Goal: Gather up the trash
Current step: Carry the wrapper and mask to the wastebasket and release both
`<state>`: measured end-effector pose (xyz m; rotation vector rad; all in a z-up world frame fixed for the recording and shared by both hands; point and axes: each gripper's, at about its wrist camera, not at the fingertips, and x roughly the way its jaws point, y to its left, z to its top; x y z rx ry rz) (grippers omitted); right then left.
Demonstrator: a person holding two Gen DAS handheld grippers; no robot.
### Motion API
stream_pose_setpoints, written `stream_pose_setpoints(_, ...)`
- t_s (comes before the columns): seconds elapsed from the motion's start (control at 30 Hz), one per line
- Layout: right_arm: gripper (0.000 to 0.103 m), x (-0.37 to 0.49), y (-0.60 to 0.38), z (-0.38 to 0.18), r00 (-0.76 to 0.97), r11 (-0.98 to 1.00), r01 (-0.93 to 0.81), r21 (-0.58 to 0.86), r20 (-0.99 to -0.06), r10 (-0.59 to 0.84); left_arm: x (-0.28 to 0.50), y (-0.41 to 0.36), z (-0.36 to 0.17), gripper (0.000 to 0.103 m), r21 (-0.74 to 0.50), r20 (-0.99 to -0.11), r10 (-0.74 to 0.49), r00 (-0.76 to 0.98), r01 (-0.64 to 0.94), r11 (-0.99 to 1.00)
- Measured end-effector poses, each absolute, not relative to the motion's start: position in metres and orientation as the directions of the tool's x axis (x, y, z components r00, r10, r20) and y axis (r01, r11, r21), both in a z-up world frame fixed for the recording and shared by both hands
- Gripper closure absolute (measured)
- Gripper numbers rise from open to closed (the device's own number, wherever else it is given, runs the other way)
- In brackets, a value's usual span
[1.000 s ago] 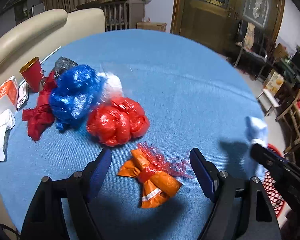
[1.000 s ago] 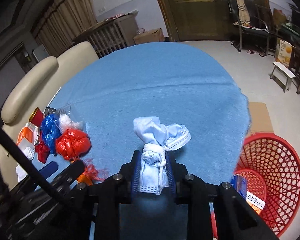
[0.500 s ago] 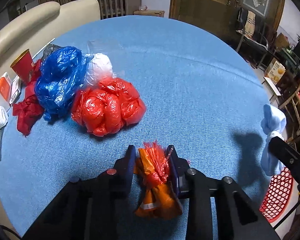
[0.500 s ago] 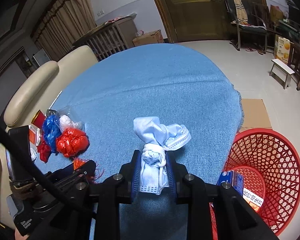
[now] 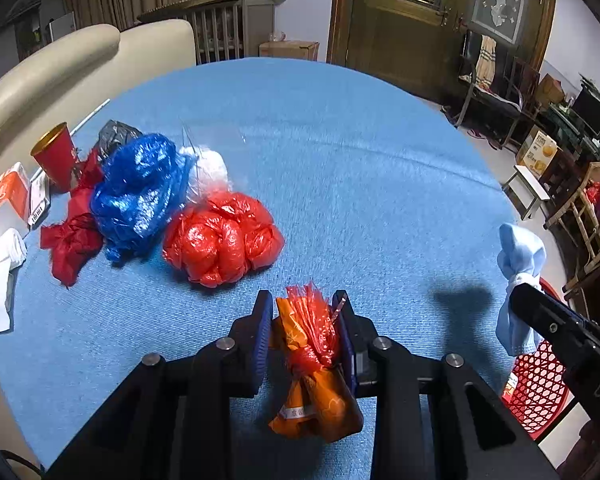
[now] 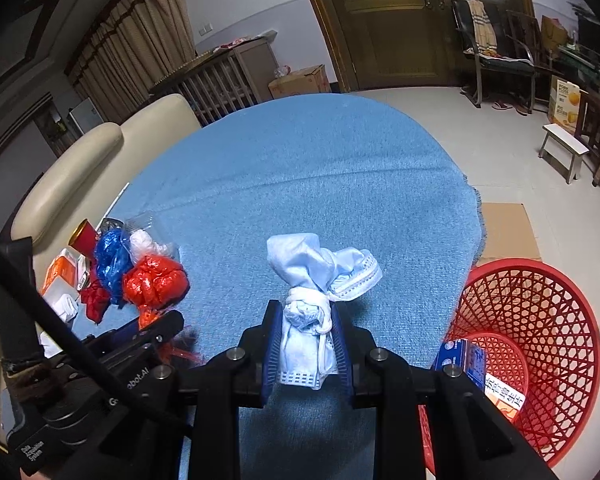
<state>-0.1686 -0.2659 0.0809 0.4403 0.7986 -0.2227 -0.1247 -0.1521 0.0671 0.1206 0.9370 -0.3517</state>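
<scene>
Over the blue table [image 5: 340, 168], left gripper [image 5: 305, 334] clamped on orange wrapper [image 5: 314, 380] at its tied neck; right gripper [image 6: 306, 346] clamped on knotted mask [image 6: 320, 276]. Both probably light, soft, crushable.

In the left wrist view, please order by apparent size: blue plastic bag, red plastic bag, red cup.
1. blue plastic bag and red plastic bag: they look alike, so I do not rank them.
2. red cup, clearly smallest, though farthest away.

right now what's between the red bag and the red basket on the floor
In the right wrist view, bare blue tablecloth and the light blue bundle held in the right tool lie between red bag and basket.
</scene>
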Motion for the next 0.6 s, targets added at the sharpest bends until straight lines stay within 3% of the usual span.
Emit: stream_pose_setpoints(0.6,0.076,-0.228,-0.315,0.091,0.698,0.833,0.46,0.307,-0.705,-0.126,-0.157,-0.188,0.102,0.071,-0.042,-0.752,-0.318,0.577,0.441,0.897)
